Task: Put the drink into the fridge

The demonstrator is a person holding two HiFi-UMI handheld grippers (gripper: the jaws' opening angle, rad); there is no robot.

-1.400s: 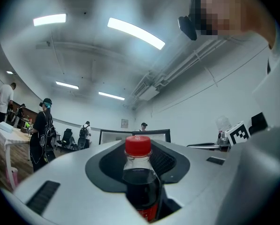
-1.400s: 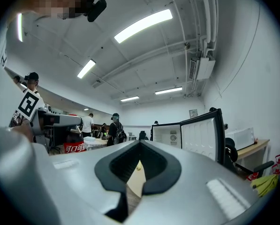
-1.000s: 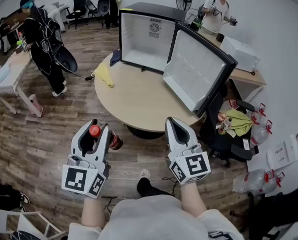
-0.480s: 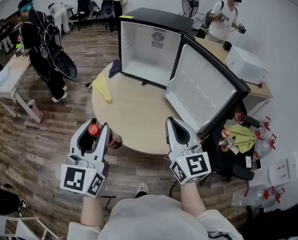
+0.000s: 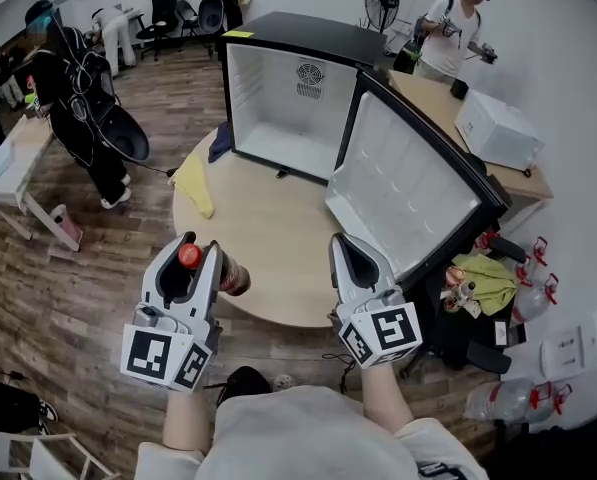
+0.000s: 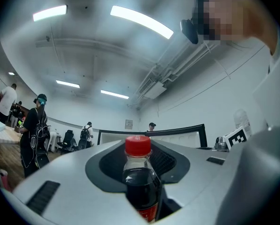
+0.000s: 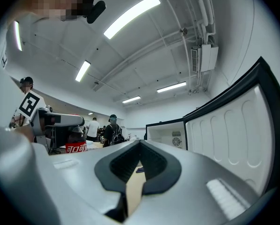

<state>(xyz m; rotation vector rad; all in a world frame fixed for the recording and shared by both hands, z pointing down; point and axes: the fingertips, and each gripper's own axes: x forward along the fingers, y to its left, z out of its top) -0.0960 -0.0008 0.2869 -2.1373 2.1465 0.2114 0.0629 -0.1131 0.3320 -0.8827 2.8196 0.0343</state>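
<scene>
A cola bottle point(image 5: 234, 278) was held by its upper part between the fingers of the left gripper point(image 5: 200, 244), with the red cap point(image 5: 189, 256) showing above them. Its middle was hidden by one finger, and in the left gripper view its base was cut off at the lower edge. It was carried near the 7 o'clock edge of the round desk point(image 5: 278, 233). The fingers of the right gripper point(image 5: 342, 242) were drawn together on nothing. The mini fridge point(image 5: 278, 98) stood at the desk's 12 o'clock, its door point(image 5: 408, 178) swung open toward 3 o'clock.
</scene>
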